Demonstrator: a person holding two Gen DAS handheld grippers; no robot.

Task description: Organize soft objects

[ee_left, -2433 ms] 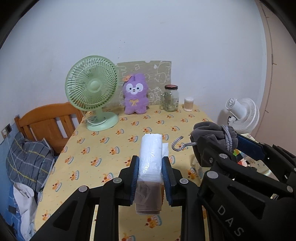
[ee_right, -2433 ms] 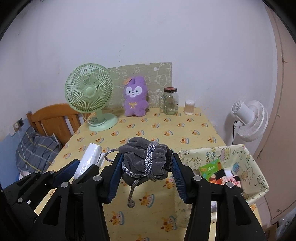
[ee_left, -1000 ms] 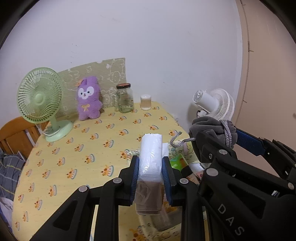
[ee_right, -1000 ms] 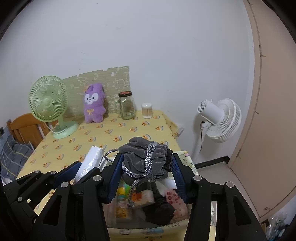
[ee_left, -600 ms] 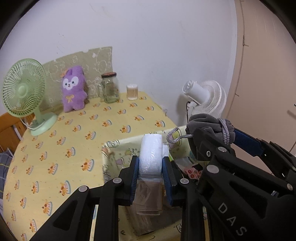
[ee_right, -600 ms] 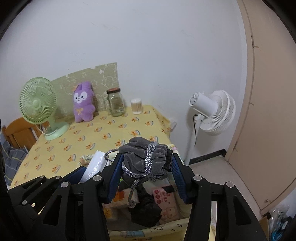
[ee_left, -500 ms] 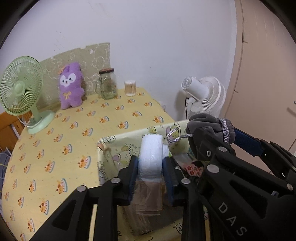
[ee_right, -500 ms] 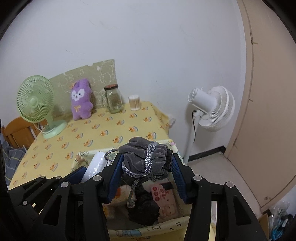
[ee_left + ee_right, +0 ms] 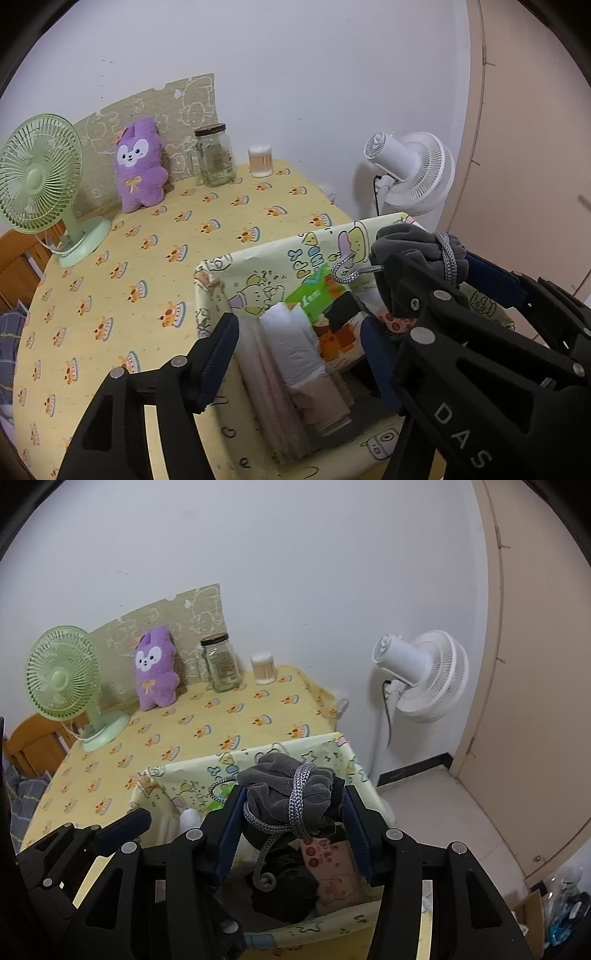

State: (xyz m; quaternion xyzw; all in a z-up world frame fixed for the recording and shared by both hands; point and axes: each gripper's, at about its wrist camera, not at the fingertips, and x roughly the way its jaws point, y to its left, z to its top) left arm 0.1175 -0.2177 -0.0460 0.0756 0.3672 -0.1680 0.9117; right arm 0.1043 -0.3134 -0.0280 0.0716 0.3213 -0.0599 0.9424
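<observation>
Yellow tablecloth [image 9: 229, 236], grey drawstring pouch [image 9: 291, 797]

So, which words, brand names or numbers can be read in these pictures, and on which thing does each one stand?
"DAS": raised letters on the black body of the right gripper, seen from the left wrist.
Orange letters on the storage bin inner wall: partly hidden, not readable.
Green packet: white print too small.
Pink packet: red print blurred.
Glass jar label: too small.

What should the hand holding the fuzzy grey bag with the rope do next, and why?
Probably open and let go. The right gripper is clamped on the grey velvet drawstring pouch directly above the yellow cartoon-print fabric bin. The left gripper has just opened, and its white plastic-wrapped bundle lies in the bin.
</observation>
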